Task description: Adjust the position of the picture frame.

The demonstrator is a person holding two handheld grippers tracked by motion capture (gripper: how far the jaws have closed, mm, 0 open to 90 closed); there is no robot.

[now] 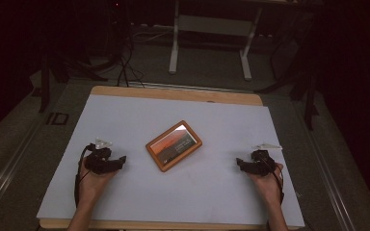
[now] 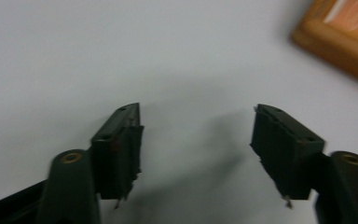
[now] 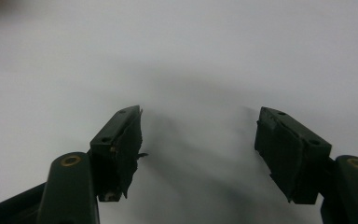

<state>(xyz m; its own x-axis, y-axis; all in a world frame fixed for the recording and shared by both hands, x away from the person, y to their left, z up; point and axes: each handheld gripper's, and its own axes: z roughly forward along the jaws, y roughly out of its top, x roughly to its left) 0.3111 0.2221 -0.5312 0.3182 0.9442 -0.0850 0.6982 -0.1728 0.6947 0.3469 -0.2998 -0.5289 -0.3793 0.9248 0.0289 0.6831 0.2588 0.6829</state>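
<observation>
A picture in a wooden frame (image 1: 174, 145) lies flat and turned at an angle in the middle of the white sheet (image 1: 135, 192). Its corner (image 2: 340, 35) appears at the top right of the left gripper view. My left gripper (image 1: 120, 161) rests on the sheet to the frame's left, pointing right, open with nothing between its jaws (image 2: 196, 140). Over on the frame's right, my right gripper (image 1: 240, 163) points left toward the frame, open and empty (image 3: 198, 140). Both grippers are clear of the frame.
The sheet covers a wooden table (image 1: 173, 94). Behind the far edge stand the white legs of another table (image 1: 174, 43) and cables on the dark floor (image 1: 125, 62).
</observation>
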